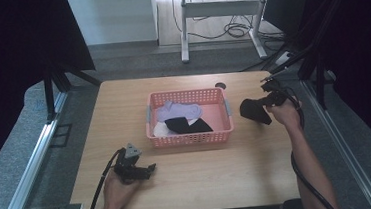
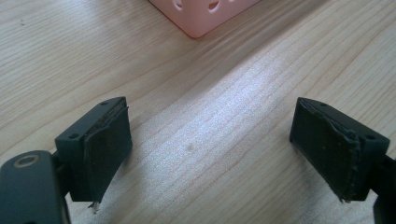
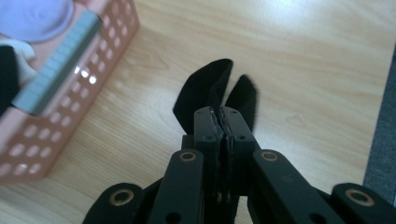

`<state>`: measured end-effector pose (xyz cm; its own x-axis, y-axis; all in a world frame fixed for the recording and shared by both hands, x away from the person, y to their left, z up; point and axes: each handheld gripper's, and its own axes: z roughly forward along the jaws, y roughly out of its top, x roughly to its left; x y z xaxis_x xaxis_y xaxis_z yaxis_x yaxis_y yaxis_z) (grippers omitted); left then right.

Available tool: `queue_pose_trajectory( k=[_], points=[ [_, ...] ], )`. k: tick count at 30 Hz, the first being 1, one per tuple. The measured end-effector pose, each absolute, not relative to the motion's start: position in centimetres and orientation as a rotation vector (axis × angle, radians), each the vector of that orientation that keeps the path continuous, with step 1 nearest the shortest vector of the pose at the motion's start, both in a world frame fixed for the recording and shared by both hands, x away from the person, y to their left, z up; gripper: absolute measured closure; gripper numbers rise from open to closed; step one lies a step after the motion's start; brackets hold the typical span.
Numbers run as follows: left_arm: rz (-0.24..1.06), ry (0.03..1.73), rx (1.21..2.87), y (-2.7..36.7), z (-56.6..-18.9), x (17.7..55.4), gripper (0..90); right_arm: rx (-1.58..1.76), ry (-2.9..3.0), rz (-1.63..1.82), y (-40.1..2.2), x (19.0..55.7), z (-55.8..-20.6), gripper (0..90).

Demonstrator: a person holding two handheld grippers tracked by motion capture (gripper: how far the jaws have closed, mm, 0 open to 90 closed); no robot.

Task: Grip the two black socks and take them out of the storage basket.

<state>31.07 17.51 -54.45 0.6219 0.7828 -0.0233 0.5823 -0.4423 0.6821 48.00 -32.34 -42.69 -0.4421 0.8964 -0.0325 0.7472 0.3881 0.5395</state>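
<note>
A pink perforated basket [image 1: 191,137] stands mid-table holding a lilac sock [image 1: 176,110], a black sock [image 1: 187,125] and a white one [image 1: 160,130]. My right gripper [image 1: 268,102] hovers to the basket's right, shut on another black sock [image 1: 254,110] that hangs from its jaws above the wood; in the right gripper view this black sock [image 3: 208,88] sticks out past the closed gripper [image 3: 222,112], with the basket [image 3: 60,79] at the left. My left gripper [image 1: 148,168] rests low near the table's front left, open, nothing between its pads [image 2: 106,149]. The basket corner [image 2: 201,14] lies ahead.
The wooden table [image 1: 204,178] has bare room in front of the basket. A small dark round spot [image 1: 220,85] sits near the far edge. Cables trail from both grippers. Black curtains and metal frames flank the table; a white desk frame [image 1: 216,12] stands behind.
</note>
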Motion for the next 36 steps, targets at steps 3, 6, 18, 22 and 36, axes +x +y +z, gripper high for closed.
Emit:
queue_pose_trajectory(
  k=[3, 6, 18, 22, 36],
  points=[
    [0.390, 1.068, 2.176, 17.5, -54.5, 31.1, 12.5, 1.454, 2.342, 0.636, -32.6, 47.9, -43.9, 85.9],
    [0.391, 1.068, 2.175, 17.5, -54.5, 31.1, 12.5, 1.478, 2.348, 0.619, -32.9, 47.8, -45.0, 85.5],
    [0.390, 1.065, 2.181, 17.5, -54.4, 31.1, 12.5, 1.447, 2.326, 0.665, -32.7, 47.2, -43.3, 60.2],
    [0.391, 1.065, 2.181, 17.5, -54.4, 31.1, 12.5, 1.390, 2.334, 0.708, -31.8, 46.9, -42.0, 49.6],
    [0.393, 1.061, 2.183, 17.5, -54.4, 31.1, 12.5, 1.184, 2.448, 0.817, -26.0, 46.5, -39.6, 41.2]
  ],
)
